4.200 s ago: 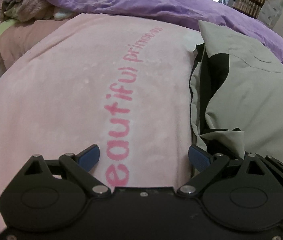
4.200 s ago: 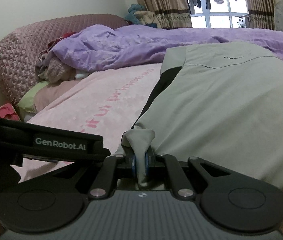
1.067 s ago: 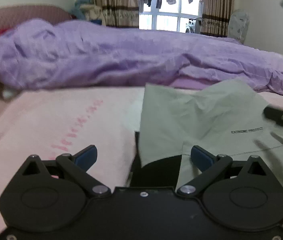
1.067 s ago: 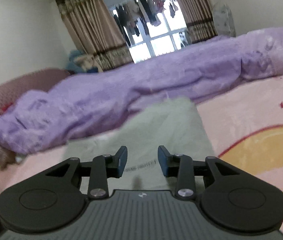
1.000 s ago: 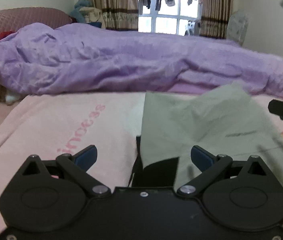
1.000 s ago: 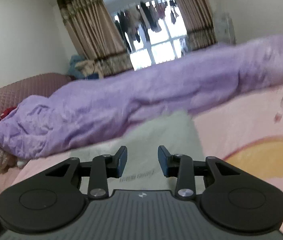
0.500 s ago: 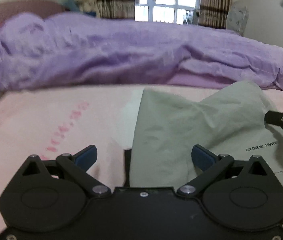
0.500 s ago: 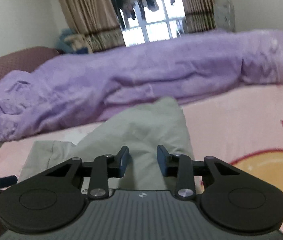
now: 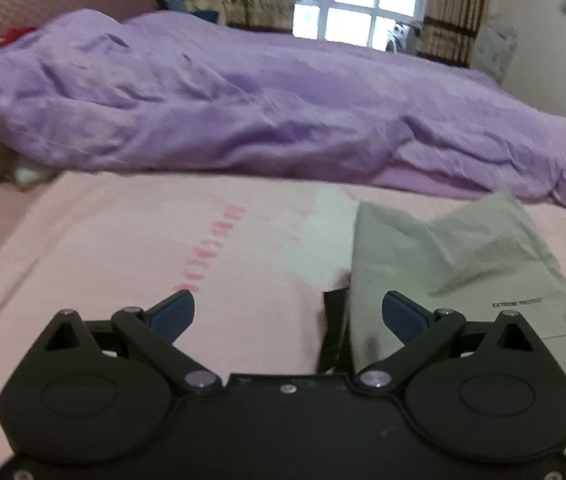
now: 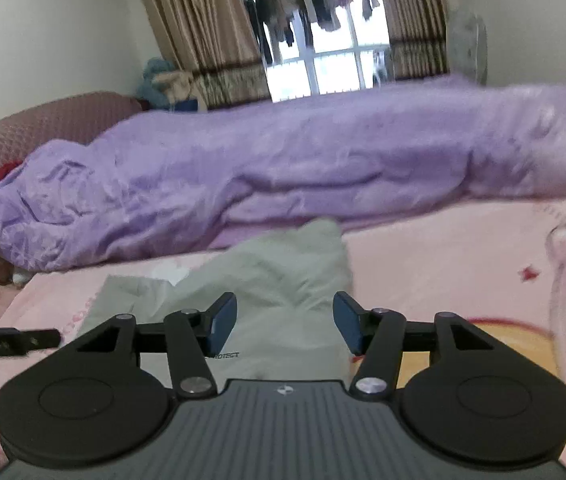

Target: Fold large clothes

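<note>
A grey-green garment (image 9: 463, 264) with black panels lies folded on the pink blanket (image 9: 163, 248); a black panel edge (image 9: 333, 320) shows at its left side. My left gripper (image 9: 288, 314) is open and empty, above the garment's left edge. In the right wrist view the same garment (image 10: 283, 280) lies ahead of and under my right gripper (image 10: 285, 326), which is open and empty. The left gripper's tip (image 10: 15, 342) shows at the left edge of that view.
A bunched purple duvet (image 9: 243, 108) lies across the far side of the bed, also in the right wrist view (image 10: 323, 160). A quilted pink headboard (image 10: 43, 120) is at the left. A window with curtains (image 10: 323, 60) is behind.
My right gripper has opened wider and tilted up. My left gripper has shifted left, so the garment sits more to its right. Both let go of the garment earlier.
</note>
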### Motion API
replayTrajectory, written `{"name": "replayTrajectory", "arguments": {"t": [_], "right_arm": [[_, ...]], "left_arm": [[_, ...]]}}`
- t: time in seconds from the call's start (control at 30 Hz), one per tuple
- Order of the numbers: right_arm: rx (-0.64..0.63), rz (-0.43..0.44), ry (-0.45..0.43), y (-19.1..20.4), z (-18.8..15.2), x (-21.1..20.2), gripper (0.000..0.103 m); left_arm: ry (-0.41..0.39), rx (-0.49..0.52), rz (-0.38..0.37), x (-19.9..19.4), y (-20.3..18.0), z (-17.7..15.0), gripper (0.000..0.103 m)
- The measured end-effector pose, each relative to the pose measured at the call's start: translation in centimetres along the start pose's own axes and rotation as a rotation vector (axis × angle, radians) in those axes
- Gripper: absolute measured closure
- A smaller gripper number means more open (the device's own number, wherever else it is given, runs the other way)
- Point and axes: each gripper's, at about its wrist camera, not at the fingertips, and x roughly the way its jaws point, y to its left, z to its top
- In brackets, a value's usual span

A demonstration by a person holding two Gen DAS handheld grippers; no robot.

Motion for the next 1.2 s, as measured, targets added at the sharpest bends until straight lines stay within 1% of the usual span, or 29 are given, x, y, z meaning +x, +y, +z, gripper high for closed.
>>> {"name": "replayTrajectory", "arguments": {"t": [0.07, 0.13, 0.17, 0.23, 0.27, 0.3, 0.33, 0.37, 0.4, 0.47, 0.63, 0.7, 0.77, 0.87, 0.93, 1.0, 1.07, 1.17, 1.2], "right_arm": [[-0.019, 0.022, 0.01, -0.1, -0.2, -2.0, 0.038], [-0.041, 0.065, 0.054, 0.0, -1.2, -3.4, 0.038], [-0.054, 0.085, 0.082, 0.0, -2.0, -4.0, 0.038], [-0.071, 0.113, 0.121, -0.1, -3.6, -4.6, 0.037], [-0.078, 0.119, 0.141, -0.2, -4.3, -4.6, 0.036], [-0.083, 0.112, 0.158, -0.3, -4.9, -4.4, 0.031], [-0.084, 0.095, 0.176, -0.5, -5.5, -4.1, 0.027], [-0.078, 0.074, 0.2, -0.7, -6.0, -3.6, 0.027], [-0.066, 0.073, 0.226, -1.0, -6.4, -3.3, 0.027], [-0.045, 0.128, 0.267, -1.5, -6.9, -2.5, 0.024], [0.033, 0.205, 0.298, -2.9, -7.0, -1.3, 0.012], [0.079, 0.227, 0.314, -3.4, -7.0, -0.7, 0.011], [0.117, 0.245, 0.322, -3.7, -7.0, -0.2, 0.011], [0.143, 0.278, 0.334, -4.4, -7.5, 0.5, 0.011], [0.201, 0.318, 0.349, -5.1, -7.8, 1.4, 0.01], [0.25, 0.345, 0.336, -5.6, -7.8, 1.9, 0.01], [0.252, 0.347, 0.33, -5.4, -7.7, 2.4, 0.006], [0.218, 0.336, 0.318, -4.3, -7.3, 3.1, 0.0], [0.208, 0.333, 0.315, -4.0, -7.3, 3.3, 0.0]], "left_arm": [[-0.004, 0.016, -0.004, -1.8, 0.1, -0.7, 0.0], [0.007, 0.074, -0.008, -3.5, -0.2, -2.1, 0.0], [0.023, 0.095, -0.014, -3.9, -0.5, -3.0, 0.0], [0.076, 0.107, -0.065, -4.2, -0.6, -4.4, 0.0], [0.102, 0.104, -0.092, -4.1, -0.6, -5.0, 0.0], [0.123, 0.103, -0.106, -3.8, -0.7, -5.6, 0.0], [0.138, 0.106, -0.103, -3.5, -0.8, -6.1, 0.0], [0.156, 0.11, -0.092, -3.1, -1.0, -6.5, 0.0], [0.174, 0.108, -0.091, -2.7, -1.0, -6.8, 0.0], [0.2, 0.076, -0.125, -2.0, -0.6, -7.2, 0.0], [0.253, -0.049, -0.244, 0.1, 0.9, -7.6, 0.0], [0.275, -0.101, -0.288, 1.0, 1.4, -7.7, 0.0], [0.26, -0.11, -0.301, 0.9, 1.6, -7.8, 0.0], [0.247, -0.071, -0.3, 1.3, 0.7, -7.7, 0.0], [0.243, -0.046, -0.294, 1.4, 0.3, -7.4, 0.0], [0.24, -0.039, -0.3, 1.9, 0.0, -7.3, 0.0], [0.231, -0.043, -0.307, 2.2, -0.1, -7.2, 0.0], [0.219, -0.034, -0.304, 2.8, -0.6, -7.0, 0.0], [0.216, -0.027, -0.303, 2.9, -0.8, -6.9, 0.0]]}}
